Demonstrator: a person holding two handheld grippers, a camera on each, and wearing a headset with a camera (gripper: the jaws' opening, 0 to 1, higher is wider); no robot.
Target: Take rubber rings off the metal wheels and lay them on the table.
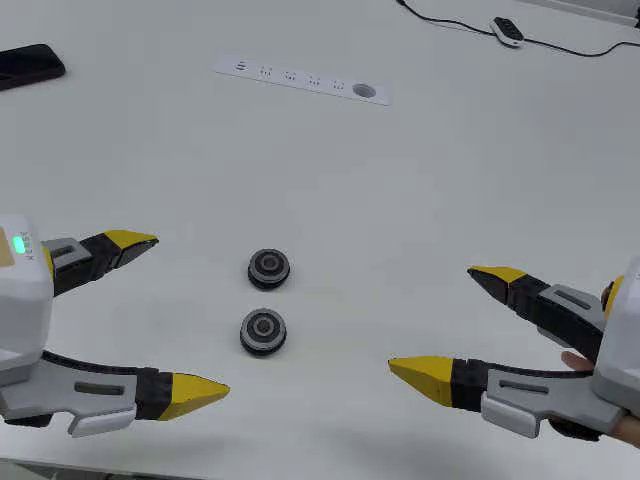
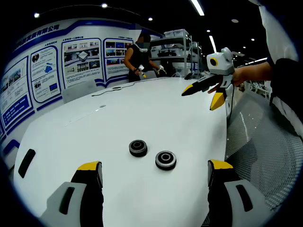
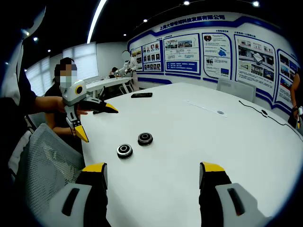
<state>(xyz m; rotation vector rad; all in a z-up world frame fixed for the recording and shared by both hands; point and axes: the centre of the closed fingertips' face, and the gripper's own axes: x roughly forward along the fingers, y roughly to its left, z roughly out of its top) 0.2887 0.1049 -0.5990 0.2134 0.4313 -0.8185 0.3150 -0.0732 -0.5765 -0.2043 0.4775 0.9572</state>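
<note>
Two small metal wheels with black rubber rings lie flat on the white table, one [image 1: 269, 268] farther from me and one [image 1: 263, 331] nearer. My left gripper [image 1: 178, 314] is open at the left edge, jaws spread wide, pointing toward the wheels. From the right, my right gripper [image 1: 458, 322] also stands open, aimed at them. Neither touches a wheel. The left gripper view has the wheels [image 2: 138, 148] [image 2: 165, 160] ahead of its jaws, with the right gripper [image 2: 202, 93] beyond. In the right gripper view the wheels [image 3: 145, 138] [image 3: 125, 151] sit ahead, the left gripper [image 3: 98, 122] behind them.
A white power strip [image 1: 302, 79] lies across the far middle of the table. A black phone [image 1: 28, 65] rests at the far left, and a black cable with an inline switch [image 1: 507, 31] runs along the far right. A mesh chair [image 3: 42, 161] stands by the table edge.
</note>
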